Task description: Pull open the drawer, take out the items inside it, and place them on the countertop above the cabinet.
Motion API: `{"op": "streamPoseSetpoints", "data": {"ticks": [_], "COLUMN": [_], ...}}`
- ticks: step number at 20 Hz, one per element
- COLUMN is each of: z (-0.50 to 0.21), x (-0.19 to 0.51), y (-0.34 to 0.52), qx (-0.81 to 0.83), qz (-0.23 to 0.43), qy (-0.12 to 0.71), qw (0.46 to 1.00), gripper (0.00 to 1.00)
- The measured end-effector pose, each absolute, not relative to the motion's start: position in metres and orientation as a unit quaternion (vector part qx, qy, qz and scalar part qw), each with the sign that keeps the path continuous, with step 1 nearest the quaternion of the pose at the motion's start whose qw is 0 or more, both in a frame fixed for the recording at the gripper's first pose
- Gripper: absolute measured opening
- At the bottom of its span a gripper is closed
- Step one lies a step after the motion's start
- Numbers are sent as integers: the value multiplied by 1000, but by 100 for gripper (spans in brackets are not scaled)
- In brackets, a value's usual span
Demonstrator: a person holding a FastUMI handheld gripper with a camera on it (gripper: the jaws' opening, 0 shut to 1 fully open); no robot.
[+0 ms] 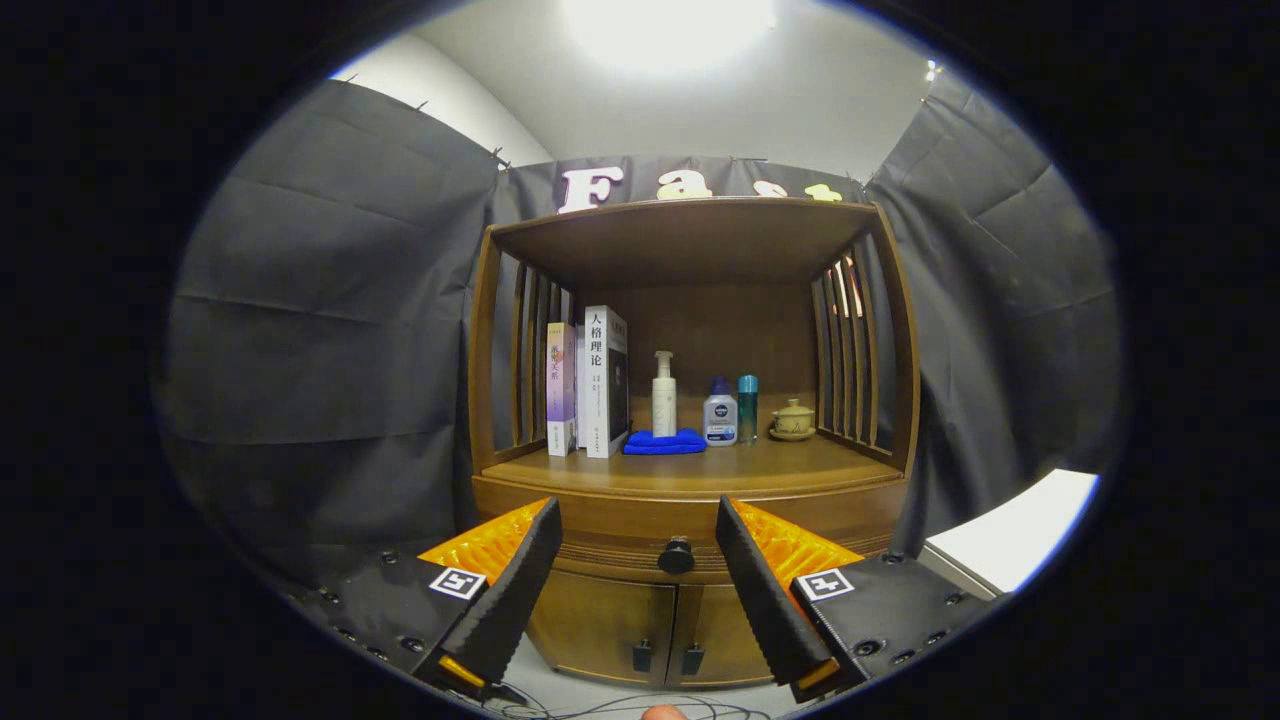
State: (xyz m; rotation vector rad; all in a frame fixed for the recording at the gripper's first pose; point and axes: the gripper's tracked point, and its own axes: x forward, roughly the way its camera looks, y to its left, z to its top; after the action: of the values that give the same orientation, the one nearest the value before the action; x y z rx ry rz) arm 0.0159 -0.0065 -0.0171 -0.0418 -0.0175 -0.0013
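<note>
Ahead of gripper (638, 520): drawer (690, 528) closed, black knob (676, 556) between fingers | gripper spread, holding nothing | counter (690, 468) carries books, bottles.

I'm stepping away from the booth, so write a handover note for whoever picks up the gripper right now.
Gripper: open, holding nothing, fingers spread either side of the drawer knob, which sits between and beyond them, untouched.
Drawer: shut, under the countertop; its contents can't be seen.
Countertop already carries books, a pump bottle on a blue cloth, two small bottles and a lidded cup.
Done: nothing yet.
Left: close on the knob, pull the drawer out, lift the items onto the countertop.
</note>
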Motion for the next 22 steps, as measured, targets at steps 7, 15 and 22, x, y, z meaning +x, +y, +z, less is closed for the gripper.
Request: {"op": "streamPoseSetpoints", "data": {"ticks": [7, 15, 22], "z": [-47, -81, -133], "x": [52, 122, 168], "y": [-17, -20, -20], "qx": [-18, -11, -20], "qz": [-7, -8, -19], "qy": [7, 45, 112], "qw": [1000, 999, 993], "gripper": [97, 97, 97]}}
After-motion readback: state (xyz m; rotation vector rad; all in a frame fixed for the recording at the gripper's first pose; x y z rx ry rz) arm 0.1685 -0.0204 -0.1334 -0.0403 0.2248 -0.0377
